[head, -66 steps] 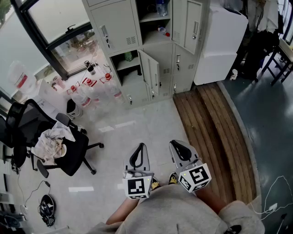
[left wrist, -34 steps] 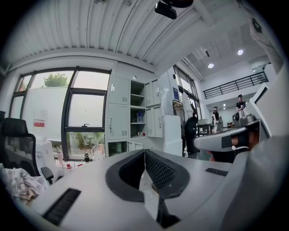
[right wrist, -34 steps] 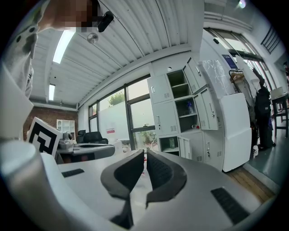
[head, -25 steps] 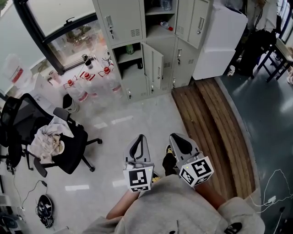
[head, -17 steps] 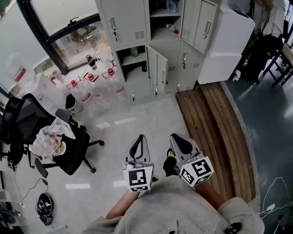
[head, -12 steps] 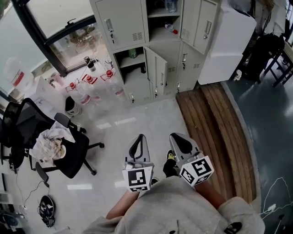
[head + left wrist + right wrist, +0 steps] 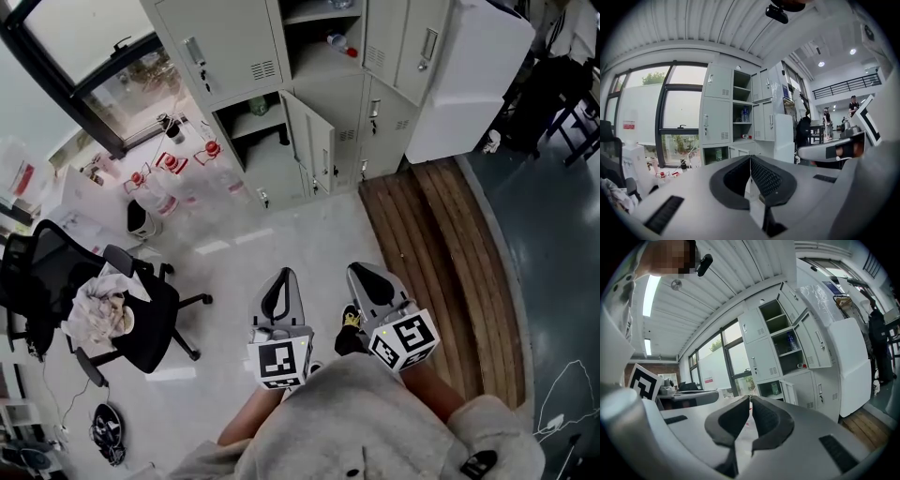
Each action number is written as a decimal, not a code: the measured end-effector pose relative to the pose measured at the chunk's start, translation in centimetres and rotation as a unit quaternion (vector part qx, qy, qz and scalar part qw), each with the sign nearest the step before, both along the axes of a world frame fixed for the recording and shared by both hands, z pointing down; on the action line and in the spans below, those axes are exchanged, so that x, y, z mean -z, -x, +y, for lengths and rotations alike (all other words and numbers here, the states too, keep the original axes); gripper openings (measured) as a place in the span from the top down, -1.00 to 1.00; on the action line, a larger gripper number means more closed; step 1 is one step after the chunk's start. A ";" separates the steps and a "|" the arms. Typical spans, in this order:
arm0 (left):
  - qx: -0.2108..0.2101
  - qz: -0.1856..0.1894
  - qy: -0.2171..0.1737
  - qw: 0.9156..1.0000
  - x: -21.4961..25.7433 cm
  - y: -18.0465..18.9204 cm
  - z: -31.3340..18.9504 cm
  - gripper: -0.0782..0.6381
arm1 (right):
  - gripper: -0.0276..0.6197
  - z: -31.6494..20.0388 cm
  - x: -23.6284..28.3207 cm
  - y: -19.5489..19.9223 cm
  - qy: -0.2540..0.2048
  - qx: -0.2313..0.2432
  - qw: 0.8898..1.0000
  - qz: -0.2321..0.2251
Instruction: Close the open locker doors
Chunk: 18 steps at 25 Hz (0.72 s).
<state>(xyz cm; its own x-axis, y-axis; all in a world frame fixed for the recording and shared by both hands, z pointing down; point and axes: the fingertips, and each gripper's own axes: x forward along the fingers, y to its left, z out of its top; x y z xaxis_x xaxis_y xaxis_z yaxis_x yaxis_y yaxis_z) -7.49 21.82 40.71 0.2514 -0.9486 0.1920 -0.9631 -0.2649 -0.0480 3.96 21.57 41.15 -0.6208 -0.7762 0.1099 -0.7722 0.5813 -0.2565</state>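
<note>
Left gripper (image 7: 283,277) and right gripper (image 7: 362,272) well short of grey locker cabinet (image 7: 225,56), both fingers closed, empty. Lower locker door (image 7: 307,141) ajar.

Pale floor (image 7: 281,246); black chair (image 7: 155,317); window (image 7: 80,30).

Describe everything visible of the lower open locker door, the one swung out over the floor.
The lower open door is a pale grey panel, apparently painted metal, in the bottom row of the locker bank. It stands upright, swung well out over the pale floor, and seems hinged on the right side of its open compartment. A small dark fitting, likely a handle or lock, shows on its face; finer detail is too small to tell. Nothing touches it.
</note>
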 end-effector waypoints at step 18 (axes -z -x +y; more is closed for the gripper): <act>0.031 -0.010 -0.003 0.999 0.8 -3.0 -10.5 0.75 | 0.79 -11.7 0.8 -4.5 -0.011 0.015 1.000 0.003</act>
<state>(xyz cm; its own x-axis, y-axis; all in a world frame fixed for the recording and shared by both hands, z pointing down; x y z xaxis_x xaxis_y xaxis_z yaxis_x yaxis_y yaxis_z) -4.46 11.36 39.86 0.1886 -0.9632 0.1914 -0.9763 -0.2049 -0.0696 8.48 9.86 40.34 -0.6438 -0.7591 0.0963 -0.7554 0.6104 -0.2384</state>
